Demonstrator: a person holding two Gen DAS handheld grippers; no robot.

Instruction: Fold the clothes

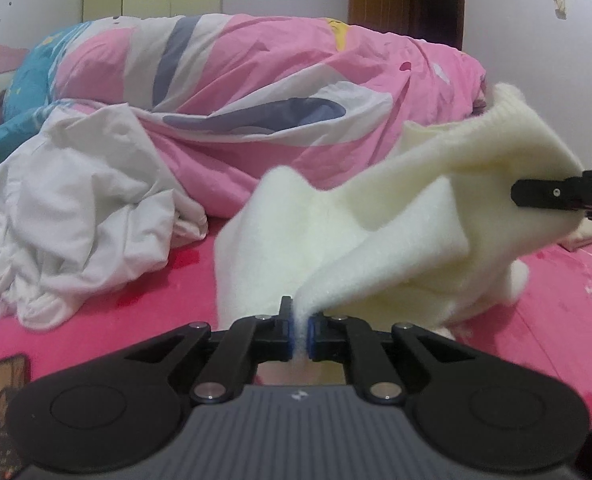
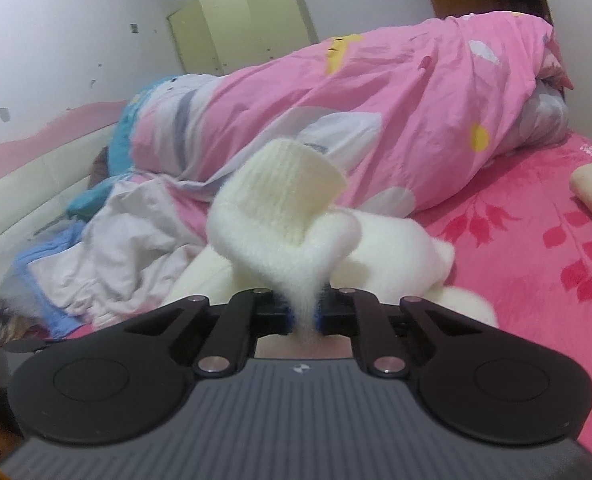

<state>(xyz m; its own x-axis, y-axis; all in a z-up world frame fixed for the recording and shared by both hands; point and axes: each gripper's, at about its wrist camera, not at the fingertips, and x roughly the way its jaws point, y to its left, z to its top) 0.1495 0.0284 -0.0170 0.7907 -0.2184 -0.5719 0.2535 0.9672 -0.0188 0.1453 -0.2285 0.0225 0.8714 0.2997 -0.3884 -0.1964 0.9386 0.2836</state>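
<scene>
Sweater (image 1: 375, 216) pinched inside both left gripper (image 1: 300, 330) and right gripper (image 2: 304, 314).

The left gripper (image 1: 300, 326) pinches a fold of a cream sweater (image 1: 379, 240), lifted over a pink bedsheet (image 1: 555, 300). At the right edge the right gripper (image 1: 551, 194) grips the sweater near its ribbed cuff. A white garment (image 1: 80, 208) lies crumpled at left; a pink duvet (image 1: 256, 92) is heaped beyond
</scene>
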